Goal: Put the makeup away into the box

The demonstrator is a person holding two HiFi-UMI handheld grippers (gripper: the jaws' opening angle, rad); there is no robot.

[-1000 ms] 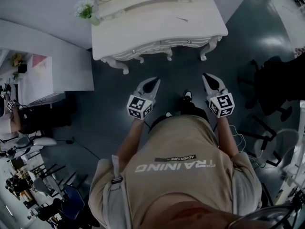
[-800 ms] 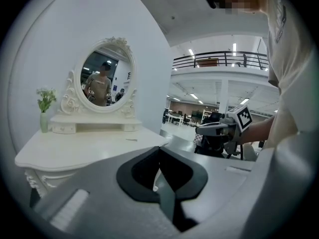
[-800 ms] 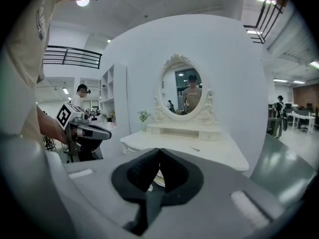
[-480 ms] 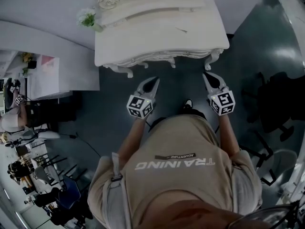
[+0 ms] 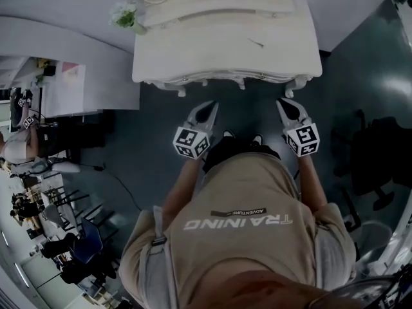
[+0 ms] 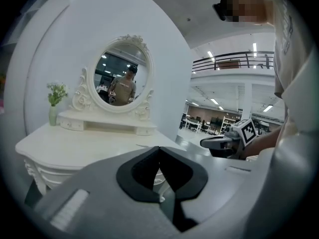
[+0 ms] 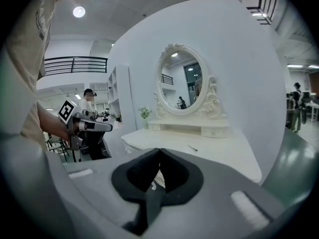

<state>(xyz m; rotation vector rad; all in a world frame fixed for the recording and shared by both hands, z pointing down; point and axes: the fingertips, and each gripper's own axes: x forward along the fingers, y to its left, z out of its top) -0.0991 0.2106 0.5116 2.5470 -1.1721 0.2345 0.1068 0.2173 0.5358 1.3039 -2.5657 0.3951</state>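
A thin dark stick (image 5: 256, 42), too small to tell what sort of makeup it was, lay on the top of the white carved dressing table (image 5: 193, 56), towards its right side. Both tongs hung over the dark floor (image 5: 148, 153), just short of the surface's front edge and well apart from the stick. The left tongs (image 5: 212, 104) and the right tongs (image 5: 282, 101) each had their tips pressed together with nothing between them. The right pair was the nearer to the stick. In the head view the white-framed oval mirror (image 7: 182, 86) was cut off by the top edge. The person's beige shirt (image 5: 244, 250) bore "TRAINING" and, smaller, "ADVENTURE", both upside down in the head view.
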